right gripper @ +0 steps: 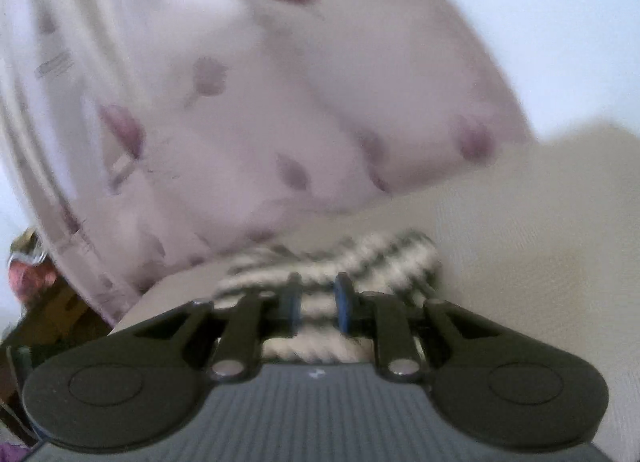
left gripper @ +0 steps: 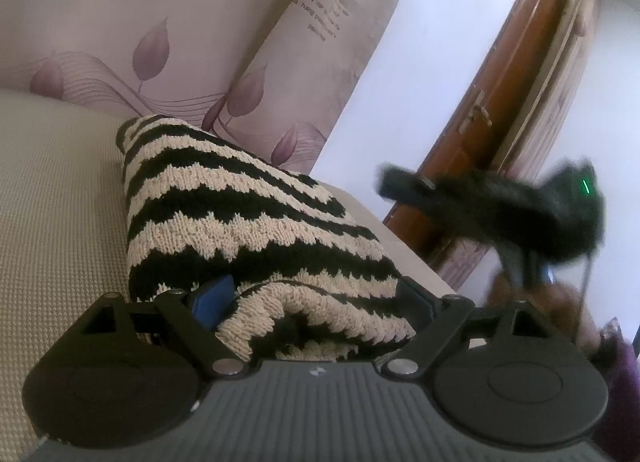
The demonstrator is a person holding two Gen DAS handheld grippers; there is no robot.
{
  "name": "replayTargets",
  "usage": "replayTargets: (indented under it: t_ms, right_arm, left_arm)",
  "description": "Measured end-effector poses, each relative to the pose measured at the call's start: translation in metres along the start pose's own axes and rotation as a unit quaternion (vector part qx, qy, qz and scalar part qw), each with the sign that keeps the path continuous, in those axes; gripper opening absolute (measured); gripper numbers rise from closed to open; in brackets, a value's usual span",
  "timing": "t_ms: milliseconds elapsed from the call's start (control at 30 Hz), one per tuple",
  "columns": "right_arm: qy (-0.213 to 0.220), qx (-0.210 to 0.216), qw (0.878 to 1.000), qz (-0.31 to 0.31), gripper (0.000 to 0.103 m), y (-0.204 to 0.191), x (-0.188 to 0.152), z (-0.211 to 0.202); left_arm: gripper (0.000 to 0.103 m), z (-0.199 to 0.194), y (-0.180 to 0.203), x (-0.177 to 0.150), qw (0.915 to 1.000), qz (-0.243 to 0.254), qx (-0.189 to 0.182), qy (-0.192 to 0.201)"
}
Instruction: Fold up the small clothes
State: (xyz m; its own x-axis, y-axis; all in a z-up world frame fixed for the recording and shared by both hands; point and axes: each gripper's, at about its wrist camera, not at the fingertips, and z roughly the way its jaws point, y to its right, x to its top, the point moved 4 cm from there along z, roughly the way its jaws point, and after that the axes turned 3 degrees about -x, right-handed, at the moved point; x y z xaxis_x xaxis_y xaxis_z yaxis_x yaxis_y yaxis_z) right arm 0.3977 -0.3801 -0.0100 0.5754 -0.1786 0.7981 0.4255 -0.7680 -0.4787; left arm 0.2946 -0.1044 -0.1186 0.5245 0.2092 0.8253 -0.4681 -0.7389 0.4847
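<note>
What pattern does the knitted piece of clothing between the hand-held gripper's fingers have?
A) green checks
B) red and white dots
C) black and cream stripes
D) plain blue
C: the knitted garment lying on the pale cushion shows wavy black and cream stripes in both views.

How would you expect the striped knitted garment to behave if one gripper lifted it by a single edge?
The striped knitted garment would probably sag: it already slumps in soft rolls between the left gripper fingers. Its chunky, textured knit likely resists slipping. It looks bulky, so the fold may spring open.
</note>
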Motion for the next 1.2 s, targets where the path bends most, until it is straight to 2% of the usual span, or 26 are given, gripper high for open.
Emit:
replayTargets:
  t_ms: [133,200,267,367,467,567,667,733,767,867,1033,1133,1200]
  right_arm:
    - [-0.045,-0.045,0.995,-0.081,0.019,-0.008,0.005,0.053]
    - [-0.109,-0.066,0.985,-0.117,0.018,-0.001,-0.013,0.086]
    - [-0.094,-0.057,0.985,-0.131,0.017,0.004,-0.027,0.092]
    - [-0.096,-0.047,0.989,-0.098,0.018,0.011,-0.020,0.087]
    - [-0.056,-0.036,0.997,-0.049,0.020,0.014,-0.013,0.059]
    - [-0.020,-0.010,0.999,-0.045,0.020,0.000,-0.018,0.025]
    - [-0.037,-0.030,0.992,-0.115,0.020,-0.019,-0.043,0.010]
    - [-0.077,-0.070,0.981,-0.166,0.017,-0.018,-0.067,0.015]
    - [-0.078,-0.080,0.977,-0.181,0.017,-0.014,-0.077,0.017]
    - [-0.062,-0.062,0.990,-0.110,0.017,-0.002,-0.073,0.017]
    - [-0.025,-0.063,0.990,-0.123,0.017,-0.010,-0.082,0.012]
    - [-0.027,-0.061,0.991,-0.117,0.017,-0.007,-0.083,0.017]
    - [-0.029,-0.054,0.993,-0.105,0.017,-0.002,-0.082,0.016]
  left_arm:
    - [0.087,-0.002,0.001,-0.002,1.0000,0.007,0.000,0.004]
    - [0.087,-0.002,0.000,-0.003,1.0000,0.005,-0.001,0.005]
    - [0.088,-0.002,-0.001,-0.004,1.0000,0.003,-0.001,0.008]
    - [0.088,-0.003,-0.002,-0.004,0.9999,-0.002,-0.002,0.012]
    - [0.093,-0.005,0.000,-0.005,0.9998,-0.002,-0.005,0.018]
    - [0.093,-0.005,0.001,-0.005,0.9998,0.000,-0.003,0.019]
    - [0.093,-0.006,0.002,-0.006,0.9998,0.005,-0.001,0.018]
    - [0.093,-0.006,0.003,-0.006,0.9999,0.006,-0.002,0.015]
    - [0.093,-0.007,0.004,-0.007,0.9999,0.006,-0.001,0.013]
    - [0.095,-0.012,0.009,-0.011,0.9994,0.024,0.021,0.017]
    - [0.097,-0.015,0.011,-0.014,0.9984,0.027,0.044,0.024]
    - [0.098,-0.017,0.015,-0.015,0.9970,0.037,0.061,0.030]
    - [0.103,-0.018,0.020,-0.017,0.9951,0.053,0.076,0.035]
